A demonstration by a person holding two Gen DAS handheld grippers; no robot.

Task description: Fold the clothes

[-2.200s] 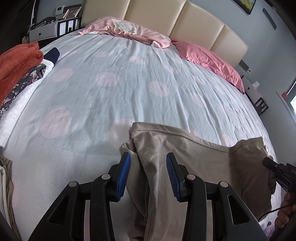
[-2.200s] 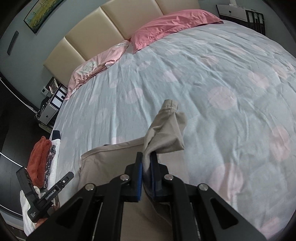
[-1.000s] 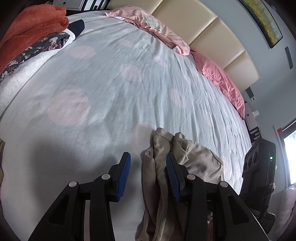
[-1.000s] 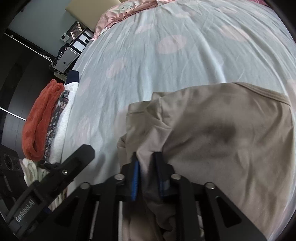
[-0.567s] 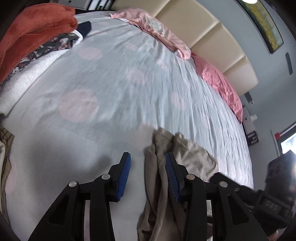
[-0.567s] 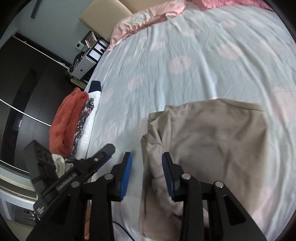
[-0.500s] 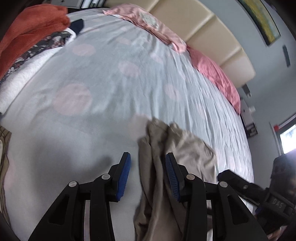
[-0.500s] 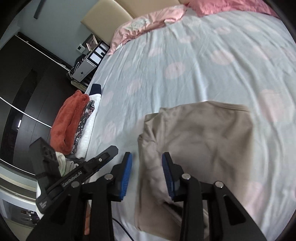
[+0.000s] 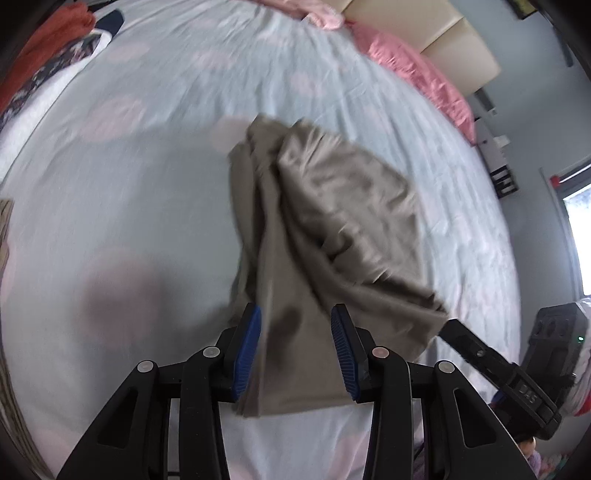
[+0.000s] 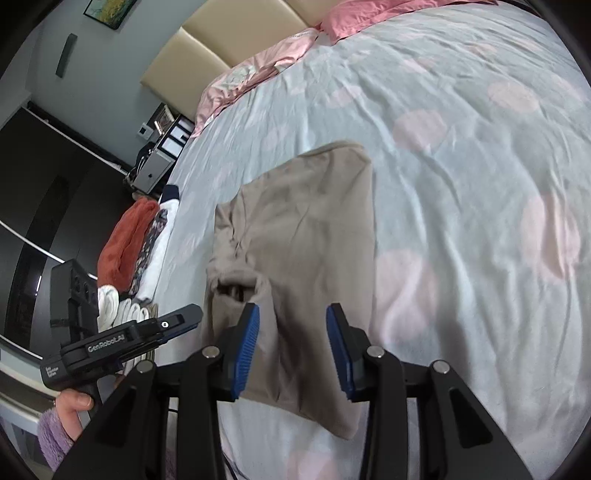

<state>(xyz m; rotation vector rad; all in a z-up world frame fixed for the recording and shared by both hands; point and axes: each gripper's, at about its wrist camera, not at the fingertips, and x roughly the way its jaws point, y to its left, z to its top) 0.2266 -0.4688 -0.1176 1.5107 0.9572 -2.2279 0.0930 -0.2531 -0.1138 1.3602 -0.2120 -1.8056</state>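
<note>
Right wrist view shows the beige cotton garment (image 10: 299,236) lying roughly folded on the pale blue dotted bedsheet (image 10: 461,155), its left edge bunched. Both the left gripper (image 9: 295,350) and right gripper (image 10: 291,350) hover spread and empty; I judge that bunched edge needs smoothing before any further fold.

The bed (image 10: 461,155), in a pale blue sheet with pink spots, carries a folded beige garment (image 10: 306,236), 2 pink pillows (image 10: 354,18) against its headboard, and a stack of folded clothes (image 10: 136,236) along one edge.

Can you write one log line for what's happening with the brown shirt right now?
step: fold clothes | tan garment: folded on bed | left gripper: open, over it | right gripper: open, over it
</note>
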